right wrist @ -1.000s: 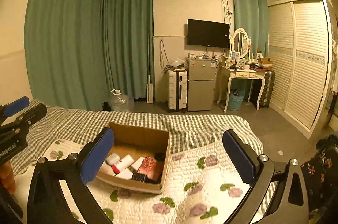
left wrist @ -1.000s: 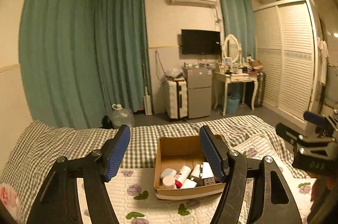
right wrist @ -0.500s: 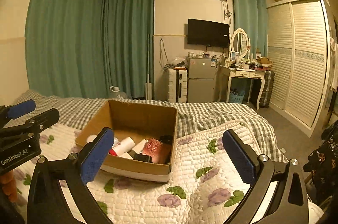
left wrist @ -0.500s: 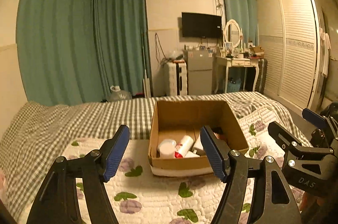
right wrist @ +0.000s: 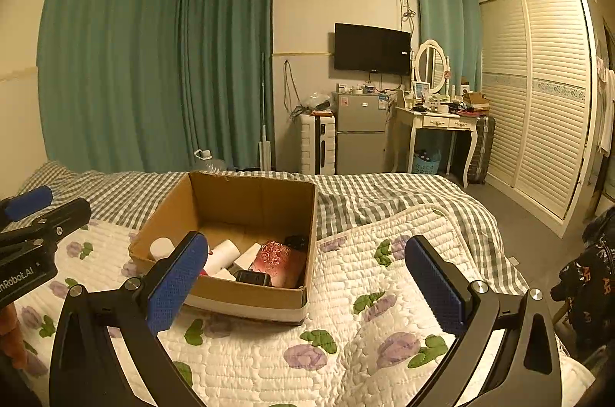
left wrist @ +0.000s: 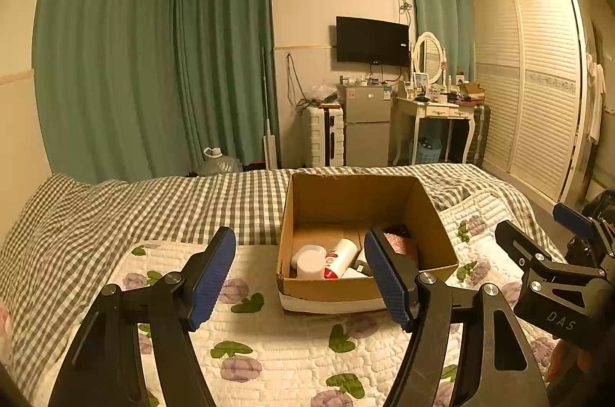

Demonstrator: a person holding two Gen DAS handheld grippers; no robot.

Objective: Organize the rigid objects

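Note:
An open cardboard box (left wrist: 430, 215) sits on the floral quilt and shows in the right wrist view too (right wrist: 165, 215). Inside lie a white jar (left wrist: 308, 260), a white bottle with red print (left wrist: 340, 258), a pink patterned packet (right wrist: 277, 258) and a black item (right wrist: 251, 278). My left gripper (left wrist: 300, 276) is open and empty, just short of the box's near wall. My right gripper (right wrist: 307, 280) is open and empty, over the quilt at the box's near right corner.
The bed has a white floral quilt (left wrist: 292, 349) over a grey checked sheet (left wrist: 153, 203). Beyond the bed's foot stand a small fridge (left wrist: 365, 126), a white suitcase (left wrist: 321, 138), a dressing table (left wrist: 438, 122) and a wardrobe (left wrist: 538, 80). Dark clothing (right wrist: 592, 276) lies at the right.
Both grippers have come down and closer to the box, which now looms larger. Both stay open and empty.

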